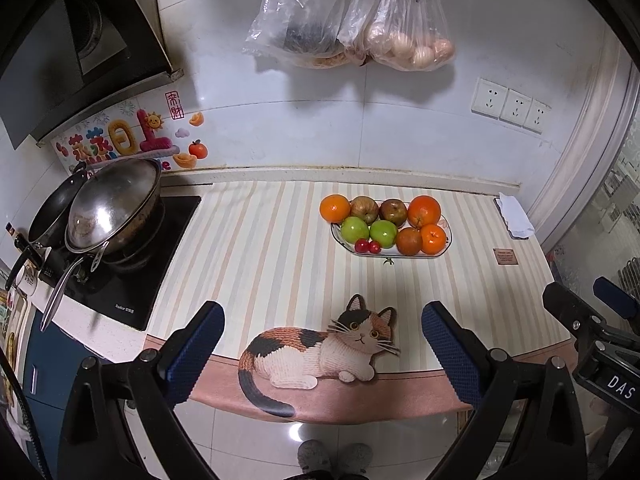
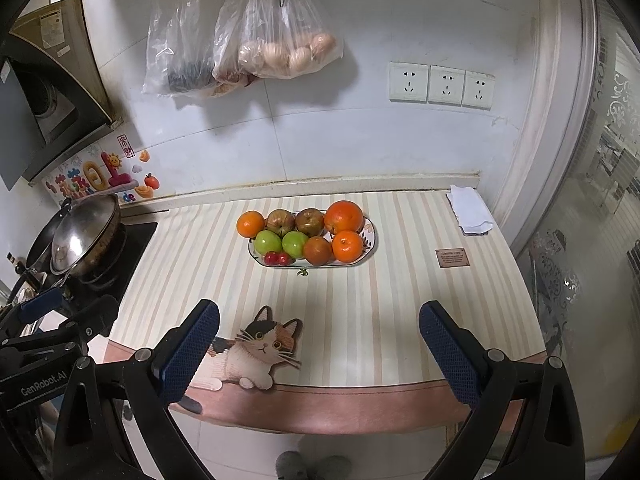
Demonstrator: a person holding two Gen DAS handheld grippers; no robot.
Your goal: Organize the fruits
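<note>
An oval white plate point(image 1: 448, 246) point(image 2: 370, 249) stands on the striped mat at the back of the counter. It holds several fruits: oranges point(image 1: 424, 211) point(image 2: 344, 217), two green apples point(image 1: 354, 230) point(image 2: 268, 241), two brownish apples point(image 1: 365, 209) point(image 2: 309, 222) and red cherries point(image 1: 368, 245) point(image 2: 277, 258). A small green stem point(image 1: 388, 261) point(image 2: 303, 272) lies just in front of the plate. My left gripper point(image 1: 322, 312) is open and empty, over the counter's front edge. My right gripper point(image 2: 319, 314) is open and empty, also at the front edge.
A wok with a lid point(image 1: 114, 206) point(image 2: 82, 236) sits on the black cooktop at the left. A folded white cloth point(image 1: 516, 216) point(image 2: 468, 210) lies at the back right. Plastic bags point(image 1: 356, 20) point(image 2: 256, 36) hang on the wall above. A cat picture point(image 1: 320, 348) marks the mat's front.
</note>
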